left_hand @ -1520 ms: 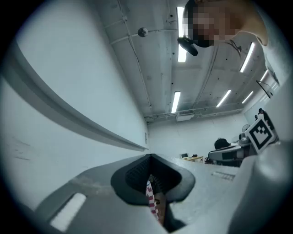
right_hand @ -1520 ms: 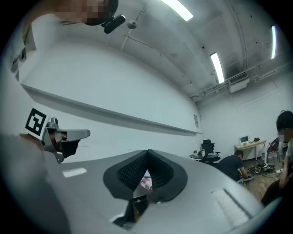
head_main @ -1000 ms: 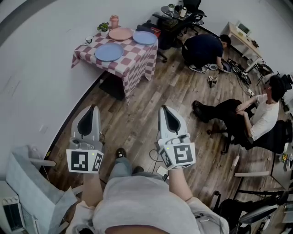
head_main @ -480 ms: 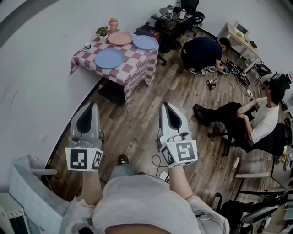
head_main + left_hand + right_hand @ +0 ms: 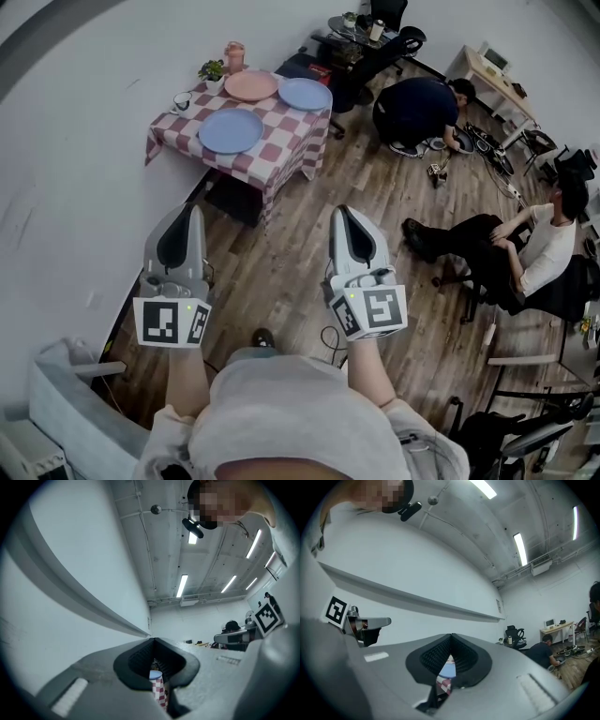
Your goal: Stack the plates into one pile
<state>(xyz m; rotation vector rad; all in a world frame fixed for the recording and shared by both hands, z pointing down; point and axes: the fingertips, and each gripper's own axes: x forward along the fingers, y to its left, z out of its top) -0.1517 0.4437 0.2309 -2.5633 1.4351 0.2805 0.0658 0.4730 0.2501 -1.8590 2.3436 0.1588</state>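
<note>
Three plates lie apart on a small table with a red-and-white checked cloth [image 5: 281, 141] at the far wall: a blue plate [image 5: 231, 129] nearest, a pink plate [image 5: 250, 85] behind it and a light blue plate [image 5: 305, 94] to the right. My left gripper [image 5: 192, 212] and right gripper [image 5: 343, 214] are both shut and hold nothing. They hang side by side over the wooden floor, well short of the table. A sliver of the blue plate [image 5: 446, 670] and of the cloth [image 5: 159, 693] shows past the closed jaws in the gripper views.
A small potted plant [image 5: 212, 71], a pink cup [image 5: 234, 53] and a mug [image 5: 183, 100] stand at the table's back edge. Two people are on the right: one crouching [image 5: 417, 98], one seated [image 5: 525, 248]. Office chairs [image 5: 375, 37] and floor clutter [image 5: 487, 141] lie beyond. A white wall [image 5: 75, 141] runs along the left.
The view has shifted forward slightly: the table sits a little lower and nearer in the head view. Both grippers keep their pose, still shut.
</note>
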